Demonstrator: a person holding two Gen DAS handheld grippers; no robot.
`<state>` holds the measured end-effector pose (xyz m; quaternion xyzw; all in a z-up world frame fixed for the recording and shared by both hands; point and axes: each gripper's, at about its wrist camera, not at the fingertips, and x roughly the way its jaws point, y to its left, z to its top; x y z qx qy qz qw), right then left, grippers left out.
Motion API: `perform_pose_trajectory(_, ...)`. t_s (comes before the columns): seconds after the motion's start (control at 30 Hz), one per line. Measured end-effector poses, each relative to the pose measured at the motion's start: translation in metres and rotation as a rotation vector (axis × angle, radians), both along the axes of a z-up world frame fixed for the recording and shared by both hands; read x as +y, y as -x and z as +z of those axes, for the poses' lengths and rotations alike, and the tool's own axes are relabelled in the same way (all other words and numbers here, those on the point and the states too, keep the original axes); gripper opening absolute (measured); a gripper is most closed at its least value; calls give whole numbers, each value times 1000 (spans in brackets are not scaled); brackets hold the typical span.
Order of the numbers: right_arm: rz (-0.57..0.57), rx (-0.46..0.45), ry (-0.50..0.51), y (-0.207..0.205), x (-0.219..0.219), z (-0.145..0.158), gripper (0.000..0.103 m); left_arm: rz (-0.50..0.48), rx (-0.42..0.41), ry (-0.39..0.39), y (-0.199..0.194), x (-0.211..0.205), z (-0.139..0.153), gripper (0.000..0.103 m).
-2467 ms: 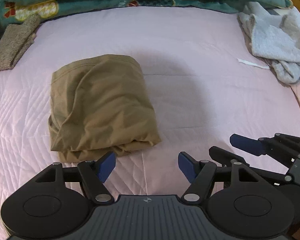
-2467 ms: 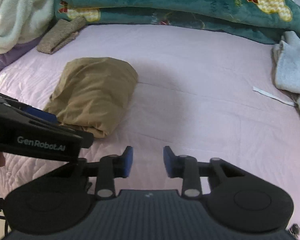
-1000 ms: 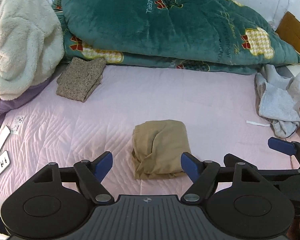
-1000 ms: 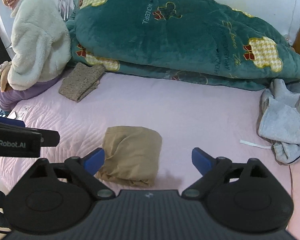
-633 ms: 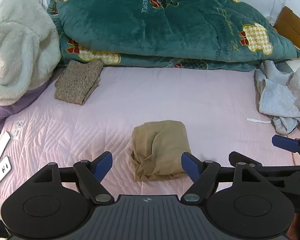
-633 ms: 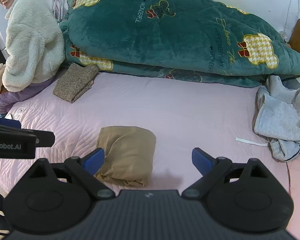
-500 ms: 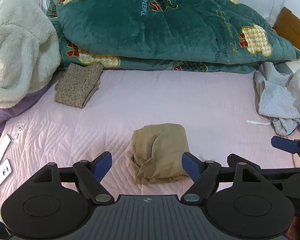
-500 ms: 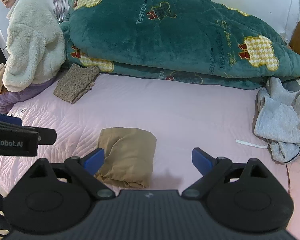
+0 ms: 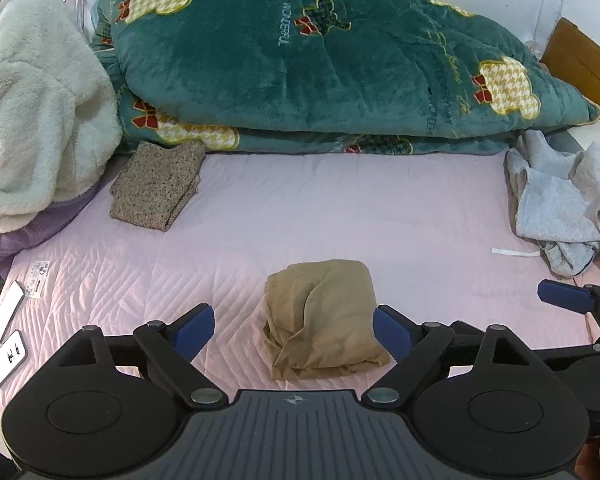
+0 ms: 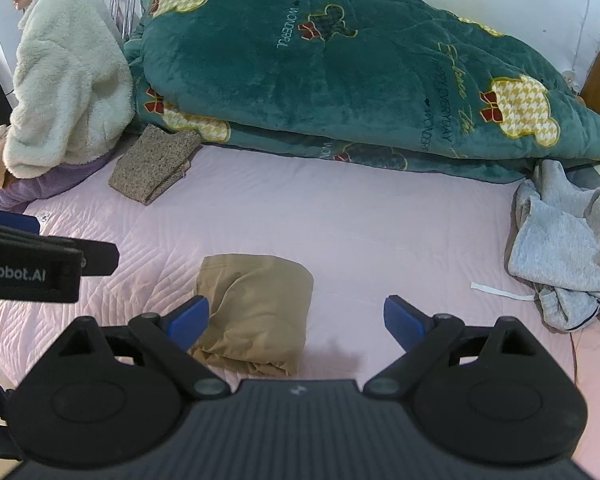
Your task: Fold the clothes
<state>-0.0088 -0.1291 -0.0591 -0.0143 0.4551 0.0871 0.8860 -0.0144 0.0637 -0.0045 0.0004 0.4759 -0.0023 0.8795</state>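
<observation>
While both grippers hang above the near edge, the scene reads as follows.
Bed [image 9: 340,216]: pink quilted cover; it carries everything below.
Green quilt [image 9: 320,64]: heaped along the bed's far edge, printed with yellow checked bears.
Person [image 10: 64,84]: seated at the bed's far left corner in a cream fleece jacket and purple trousers.
Grey garment [image 9: 556,204]: crumpled at the right edge, unfolded.
Speckled knit [image 9: 156,186]: folded, at the far left, touching the quilt's foot.
Tan garment [image 9: 320,316]: folded into a compact bundle, lying near the middle of the near edge, touched by neither gripper.
Left gripper [image 9: 294,330]: jaws spread wide and just been widening; the bundle shows between the 2 blue pads but lies below them, ungripped.
Right gripper [image 10: 296,318]: jaws spread wide, holding nothing; the bundle sits beneath its left pad.
Phones [image 9: 8,356]: 2 flat white devices at the near left corner.
</observation>
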Motion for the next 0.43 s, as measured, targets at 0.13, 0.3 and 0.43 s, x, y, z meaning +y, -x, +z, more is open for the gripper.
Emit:
perform_pose_trajectory(0.13,4,1,2,1,0,1,95,13,-31,4,5,-5,2,88)
perform_pose_trajectory(0.3,4,-1,2,3,0,1,95,9,-47,-12,8,-7,3,88)
perform_pose_trajectory(0.43,2,-4,4,4,0,3,95,9,-36,-6,9,-7,2,88)
